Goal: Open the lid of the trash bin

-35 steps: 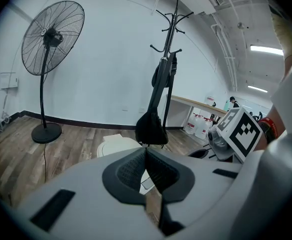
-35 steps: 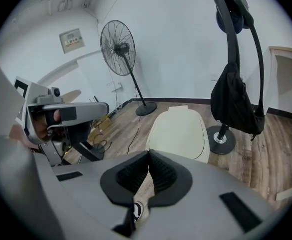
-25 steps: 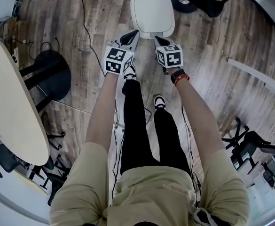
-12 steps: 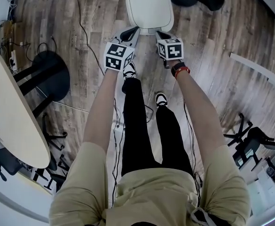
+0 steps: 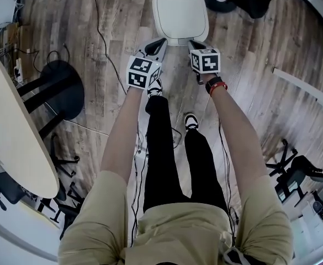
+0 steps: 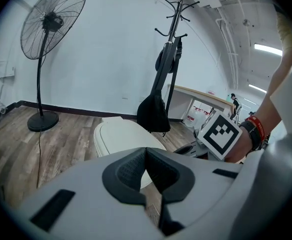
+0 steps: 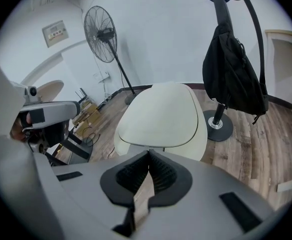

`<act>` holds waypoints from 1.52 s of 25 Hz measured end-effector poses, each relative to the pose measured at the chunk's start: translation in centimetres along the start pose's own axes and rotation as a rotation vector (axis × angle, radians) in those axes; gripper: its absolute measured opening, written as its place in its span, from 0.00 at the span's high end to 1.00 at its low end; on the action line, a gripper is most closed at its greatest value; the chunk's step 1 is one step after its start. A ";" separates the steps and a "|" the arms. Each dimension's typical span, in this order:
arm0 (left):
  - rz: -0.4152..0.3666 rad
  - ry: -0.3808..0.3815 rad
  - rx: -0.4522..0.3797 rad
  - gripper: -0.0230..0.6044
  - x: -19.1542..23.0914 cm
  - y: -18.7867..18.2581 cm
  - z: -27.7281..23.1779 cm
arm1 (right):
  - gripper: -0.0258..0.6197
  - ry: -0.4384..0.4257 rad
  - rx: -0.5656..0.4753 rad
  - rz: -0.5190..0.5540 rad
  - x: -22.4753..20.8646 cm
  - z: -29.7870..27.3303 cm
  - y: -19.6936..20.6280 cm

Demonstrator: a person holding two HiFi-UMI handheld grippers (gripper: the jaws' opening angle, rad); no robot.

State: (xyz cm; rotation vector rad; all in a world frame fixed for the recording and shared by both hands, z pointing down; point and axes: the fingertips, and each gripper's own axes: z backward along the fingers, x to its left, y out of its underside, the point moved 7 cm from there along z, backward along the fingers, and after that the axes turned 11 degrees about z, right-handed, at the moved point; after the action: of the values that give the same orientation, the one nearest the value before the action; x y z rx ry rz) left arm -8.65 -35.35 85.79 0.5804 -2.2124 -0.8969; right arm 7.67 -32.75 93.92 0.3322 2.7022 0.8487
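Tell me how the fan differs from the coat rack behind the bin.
The fan has a round wire cage on top; the rack has curved hooks. The fan's pole is bare; a black bag hangs on the rack. In the left gripper view the fan stands left of the bin, the rack right. Both are tall poles on round bases on the wood floor.
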 end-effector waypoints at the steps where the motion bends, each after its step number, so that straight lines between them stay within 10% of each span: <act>1: 0.011 -0.004 -0.003 0.92 0.1 0.0 0.0 | 0.96 -0.001 0.003 0.009 0.1 -0.1 0.0; 38: 0.040 -0.038 0.028 0.92 0.6 1.4 0.1 | 0.94 -0.019 0.040 0.184 0.1 -0.3 0.0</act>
State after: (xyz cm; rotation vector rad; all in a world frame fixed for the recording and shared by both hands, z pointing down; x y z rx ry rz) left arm -9.36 -34.72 87.03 0.5348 -2.2658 -0.8638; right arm 7.49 -32.90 94.15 0.6023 2.7051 0.8359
